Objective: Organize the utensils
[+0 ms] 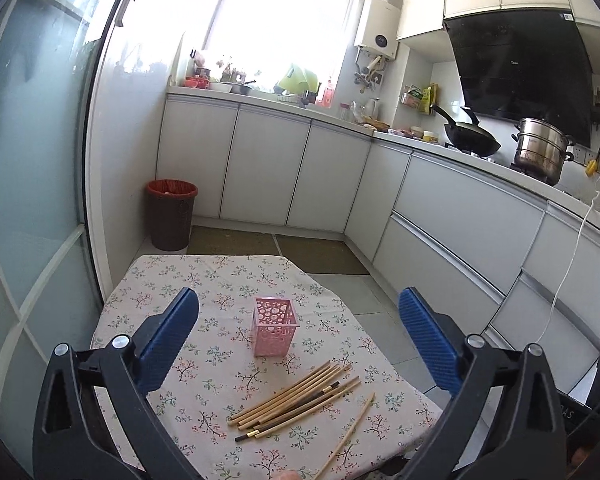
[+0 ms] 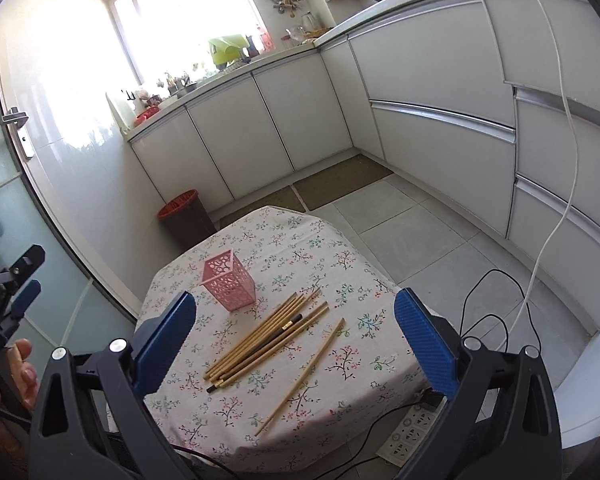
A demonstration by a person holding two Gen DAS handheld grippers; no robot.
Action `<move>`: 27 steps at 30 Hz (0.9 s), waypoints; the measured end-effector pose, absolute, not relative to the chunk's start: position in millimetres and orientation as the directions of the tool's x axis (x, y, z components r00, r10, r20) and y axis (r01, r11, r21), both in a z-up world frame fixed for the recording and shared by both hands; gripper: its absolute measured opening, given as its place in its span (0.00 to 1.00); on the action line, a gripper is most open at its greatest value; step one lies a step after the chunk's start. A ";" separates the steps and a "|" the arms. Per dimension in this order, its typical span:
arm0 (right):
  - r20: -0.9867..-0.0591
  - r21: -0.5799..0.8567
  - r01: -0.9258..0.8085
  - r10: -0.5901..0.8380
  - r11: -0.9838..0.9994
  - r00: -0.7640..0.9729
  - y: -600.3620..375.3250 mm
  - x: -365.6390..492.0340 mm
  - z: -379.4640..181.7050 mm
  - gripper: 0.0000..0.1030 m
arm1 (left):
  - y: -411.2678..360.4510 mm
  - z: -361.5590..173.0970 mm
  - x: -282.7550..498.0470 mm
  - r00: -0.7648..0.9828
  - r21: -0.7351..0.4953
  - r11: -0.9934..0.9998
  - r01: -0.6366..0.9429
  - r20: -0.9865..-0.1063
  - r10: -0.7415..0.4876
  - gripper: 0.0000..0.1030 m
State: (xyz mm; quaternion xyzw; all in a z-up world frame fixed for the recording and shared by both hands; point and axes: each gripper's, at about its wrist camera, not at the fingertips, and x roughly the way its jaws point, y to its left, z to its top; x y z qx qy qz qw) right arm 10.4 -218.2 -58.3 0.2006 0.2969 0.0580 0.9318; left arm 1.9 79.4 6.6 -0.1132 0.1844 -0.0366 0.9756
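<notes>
Both my left gripper and right gripper hover with fingers spread wide, touching nothing, above the floral-cloth worktop, where the pink holder stands upright just beside the chopstick pile, one stray chopstick apart, in a white-cabineted kitchen.

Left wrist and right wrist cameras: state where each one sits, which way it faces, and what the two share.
Left wrist: rides the left claw, above the table's near edge, facing the window counter; shows its own open blue fingers, with the pink holder between them.
Right wrist: rides the right claw, set further right and tilted, facing the same corner; shows its own open fingers, plus the left claw and hand at its left edge.
Shared: floral tablecloth, pink holder, chopstick pile, lone chopstick, red-lined bin.
</notes>
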 end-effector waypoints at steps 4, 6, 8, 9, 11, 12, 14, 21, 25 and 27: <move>-0.522 0.401 0.001 0.227 0.916 0.822 -212.8 -1.4 -41.9 0.94 | 90.5 11.7 -4.6 0.931 -0.283 0.959 0.017 -0.347 -0.119 0.93; -0.518 0.391 0.002 0.218 0.920 0.827 -210.0 -7.5 -35.8 0.94 | 91.8 15.1 -7.5 0.933 -0.295 0.955 0.015 -0.338 -0.120 0.93; -0.515 0.381 0.010 0.204 0.924 0.833 -208.2 -13.4 -29.6 0.94 | 93.0 17.2 -10.6 0.935 -0.308 0.951 0.023 -0.331 -0.129 0.93; -0.515 0.377 0.014 0.197 0.926 0.834 -207.8 -15.8 -26.7 0.94 | 93.0 17.9 -12.2 0.935 -0.314 0.949 0.027 -0.328 -0.135 0.93; -0.513 0.369 0.018 0.188 0.929 0.838 -205.2 -19.5 -20.5 0.94 | 92.5 19.1 -13.5 0.934 -0.323 0.946 0.035 -0.327 -0.146 0.93; -0.513 0.363 0.023 0.180 0.931 0.839 -203.6 -21.1 -17.6 0.94 | 91.7 19.1 -14.9 0.933 -0.325 0.945 0.037 -0.328 -0.149 0.93; -0.521 0.344 0.044 0.152 0.938 0.840 -201.6 -23.8 -13.0 0.94 | 90.6 18.7 -16.5 0.930 -0.322 0.946 0.032 -0.338 -0.146 0.93; -0.549 0.268 0.083 0.081 0.960 0.832 -186.1 -26.6 -0.3 0.94 | 90.2 14.3 -19.9 0.910 -0.250 0.967 -0.044 -0.410 -0.064 0.93; -0.545 0.276 0.096 0.073 0.956 0.835 -183.7 -27.5 1.4 0.94 | 102.5 13.1 -25.3 0.909 -0.230 0.968 -0.097 -0.416 -0.008 0.93; -0.552 0.271 0.105 0.065 0.957 0.831 -185.4 -25.4 -1.1 0.94 | 107.0 10.3 -24.4 0.905 -0.223 0.968 -0.117 -0.425 0.012 0.93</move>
